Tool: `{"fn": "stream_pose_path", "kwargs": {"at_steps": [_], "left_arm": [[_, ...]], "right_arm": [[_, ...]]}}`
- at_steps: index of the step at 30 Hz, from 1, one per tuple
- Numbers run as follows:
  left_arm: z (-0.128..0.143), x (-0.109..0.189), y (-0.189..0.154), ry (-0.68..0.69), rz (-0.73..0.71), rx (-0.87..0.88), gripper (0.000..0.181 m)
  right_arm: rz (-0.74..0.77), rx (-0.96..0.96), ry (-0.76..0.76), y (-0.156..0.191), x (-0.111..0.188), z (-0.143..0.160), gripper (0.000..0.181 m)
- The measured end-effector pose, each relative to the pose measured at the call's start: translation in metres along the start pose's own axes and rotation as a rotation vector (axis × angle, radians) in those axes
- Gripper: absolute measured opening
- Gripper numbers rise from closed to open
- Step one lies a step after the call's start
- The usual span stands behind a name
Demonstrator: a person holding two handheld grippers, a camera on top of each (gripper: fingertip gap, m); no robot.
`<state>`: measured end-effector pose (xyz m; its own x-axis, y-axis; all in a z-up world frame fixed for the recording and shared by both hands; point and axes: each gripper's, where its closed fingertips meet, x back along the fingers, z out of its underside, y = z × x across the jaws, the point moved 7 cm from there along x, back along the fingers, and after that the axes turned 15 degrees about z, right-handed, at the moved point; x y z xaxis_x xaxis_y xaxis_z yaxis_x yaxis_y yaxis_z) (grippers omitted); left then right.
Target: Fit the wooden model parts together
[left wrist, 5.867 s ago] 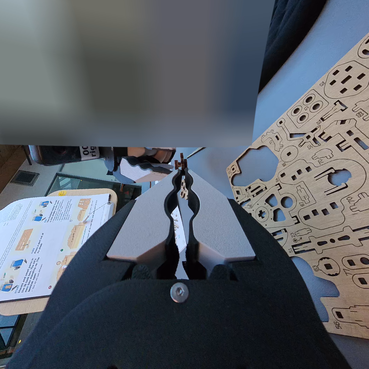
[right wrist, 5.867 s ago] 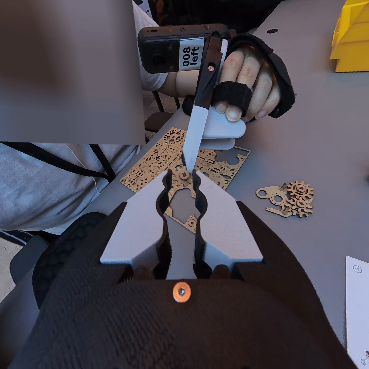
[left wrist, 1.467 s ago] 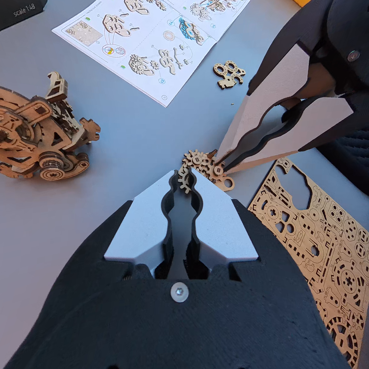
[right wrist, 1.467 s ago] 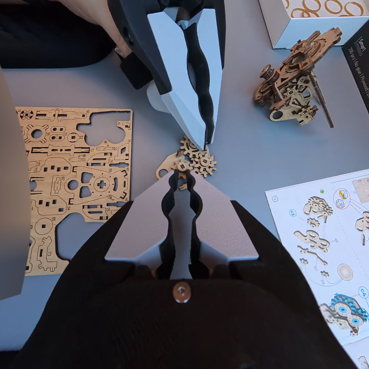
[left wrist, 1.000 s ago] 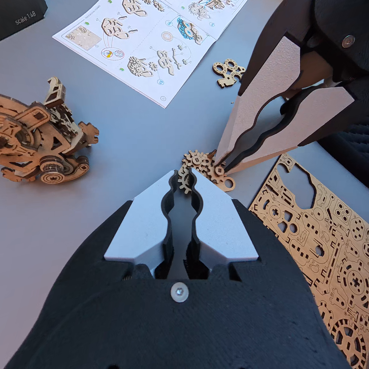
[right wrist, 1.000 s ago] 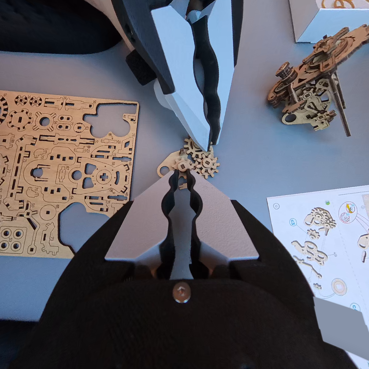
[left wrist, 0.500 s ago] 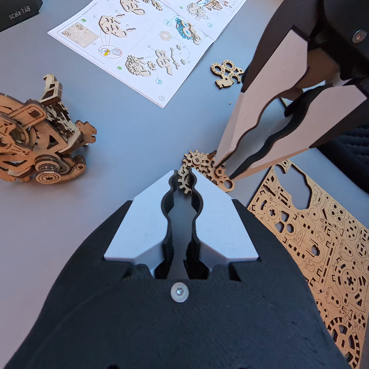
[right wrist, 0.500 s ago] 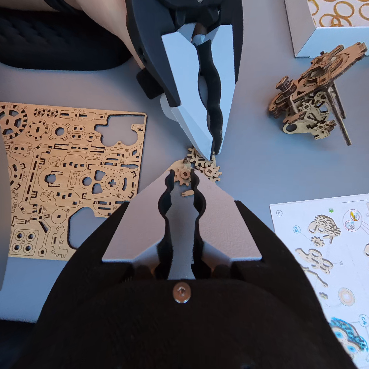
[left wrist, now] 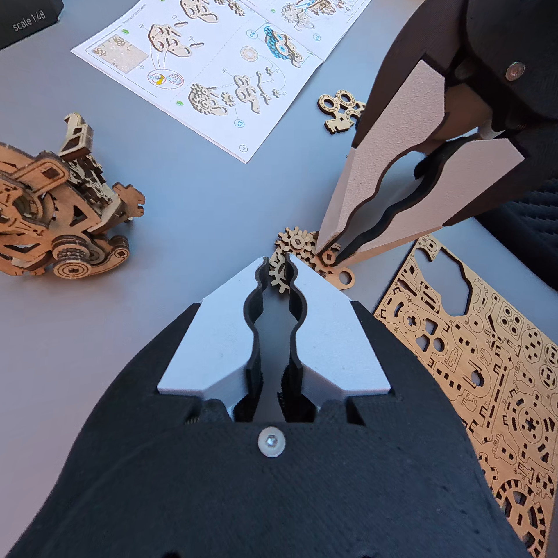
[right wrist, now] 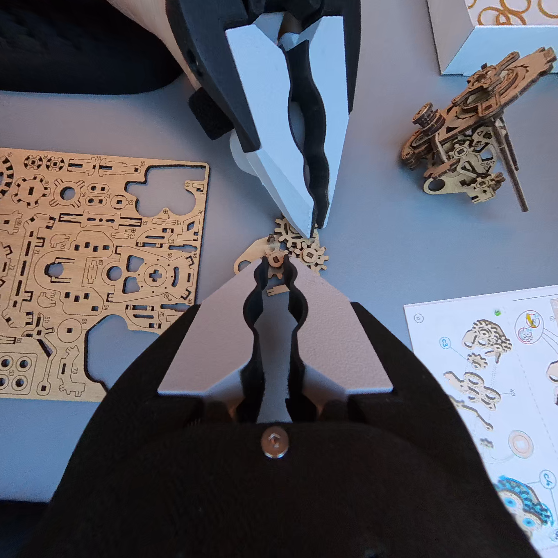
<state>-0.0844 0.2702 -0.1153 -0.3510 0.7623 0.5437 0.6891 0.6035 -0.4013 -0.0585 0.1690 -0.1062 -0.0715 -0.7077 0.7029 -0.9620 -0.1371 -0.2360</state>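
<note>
Left to right in the right wrist view: cut plywood sheet (right wrist: 99, 271) flat on grey table (right wrist: 377, 241); gear cluster (right wrist: 297, 246) mid-table. Left gripper (right wrist: 314, 225) tips pinched on the far gear (left wrist: 279, 271), right gripper (right wrist: 276, 262) tips nipping the small near gear (right wrist: 274, 260). Loose peg (right wrist: 277, 290) between right's fingers. Built model (right wrist: 471, 154), instruction sheet (right wrist: 489, 377) far right.

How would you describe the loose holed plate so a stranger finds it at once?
Start at the white booklet on the table. Beside its right edge lies the holed plate, flat and alone. Unlike the gear cluster, it has ringed round holes, no teeth.
</note>
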Motion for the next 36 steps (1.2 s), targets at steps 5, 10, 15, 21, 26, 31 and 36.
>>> {"fn": "stream_pose_path", "kwargs": {"at_steps": [5, 10, 15, 21, 26, 31, 36], "left_arm": [[0.0001, -0.0004, -0.0003, 0.0, 0.006, 0.001, 0.008], [-0.0001, -0.0008, -0.001, 0.005, 0.005, -0.011, 0.008], [-0.0004, -0.001, -0.0012, 0.006, -0.002, -0.013, 0.008], [-0.0009, -0.0018, -0.0017, 0.012, -0.012, -0.035, 0.009], [-0.0007, -0.0025, -0.004, 0.019, -0.015, -0.045, 0.008], [-0.0006, -0.0025, -0.004, 0.019, -0.013, -0.045, 0.008], [-0.0004, -0.0026, -0.0038, 0.015, -0.008, -0.042, 0.008]], "right_arm": [[-0.073, -0.071, 0.008, -0.0035, -0.0005, 0.0019, 0.009], [-0.083, -0.058, 0.032, -0.004, -0.0008, 0.0007, 0.009], [-0.028, -0.024, 0.065, 0.0003, -0.001, -0.0031, 0.009], [-0.036, -0.027, 0.089, 0.0002, -0.0009, -0.0037, 0.009], [-0.047, -0.045, 0.106, -0.0008, 0.0015, -0.0018, 0.01], [-0.049, -0.052, 0.102, -0.0016, 0.0012, -0.0014, 0.009], [-0.113, -0.073, 0.085, -0.0029, 0.0051, -0.0026, 0.011]]}}
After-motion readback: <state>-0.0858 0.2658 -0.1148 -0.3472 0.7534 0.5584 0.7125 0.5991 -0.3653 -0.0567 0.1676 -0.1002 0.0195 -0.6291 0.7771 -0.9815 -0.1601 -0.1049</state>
